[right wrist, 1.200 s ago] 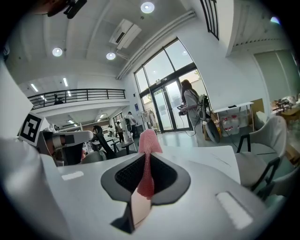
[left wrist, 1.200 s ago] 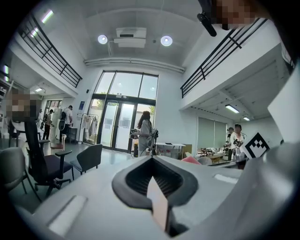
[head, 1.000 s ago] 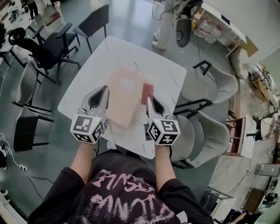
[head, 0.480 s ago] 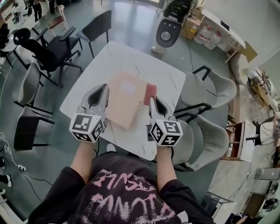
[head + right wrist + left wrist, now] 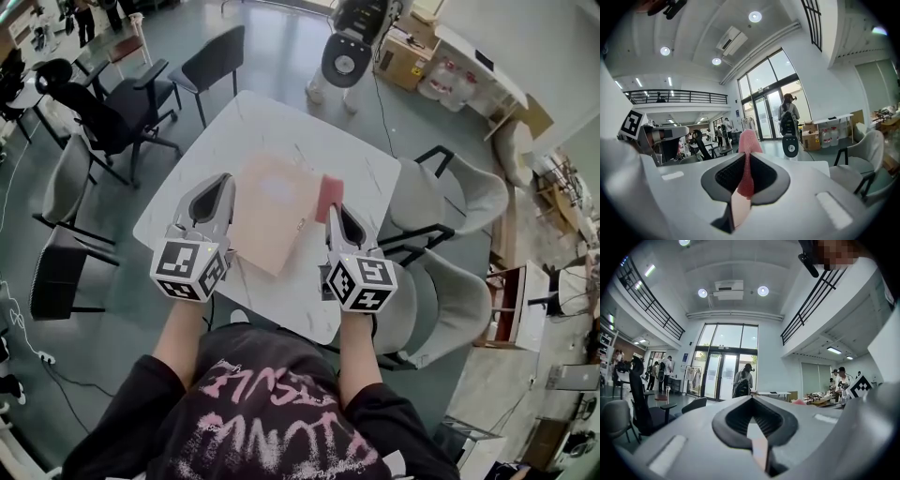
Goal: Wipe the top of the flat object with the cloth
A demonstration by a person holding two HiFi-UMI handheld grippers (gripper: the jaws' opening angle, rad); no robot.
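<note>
Right gripper (image 5: 336, 208) is clamped on the pink cloth (image 5: 328, 195). In the right gripper view my jaws (image 5: 746, 164) pinch the cloth (image 5: 749, 140) tight, and its free end sticks up past the tips.

From the head view, the cloth sits at the right edge of the flat tan board (image 5: 270, 211). I can't tell whether it touches the board or hangs just above it.

The board lies flat on the white table (image 5: 272, 122), roughly mid-table and angled a bit.

Left gripper (image 5: 223, 180) is just beside the board's left edge. I can't tell whether it rests on the table. In the left gripper view its jaws (image 5: 752, 404) are pressed together with nothing between them.

Grey chairs (image 5: 459, 192) stand to the table's right and a black chair (image 5: 211, 56) at the far left corner.
</note>
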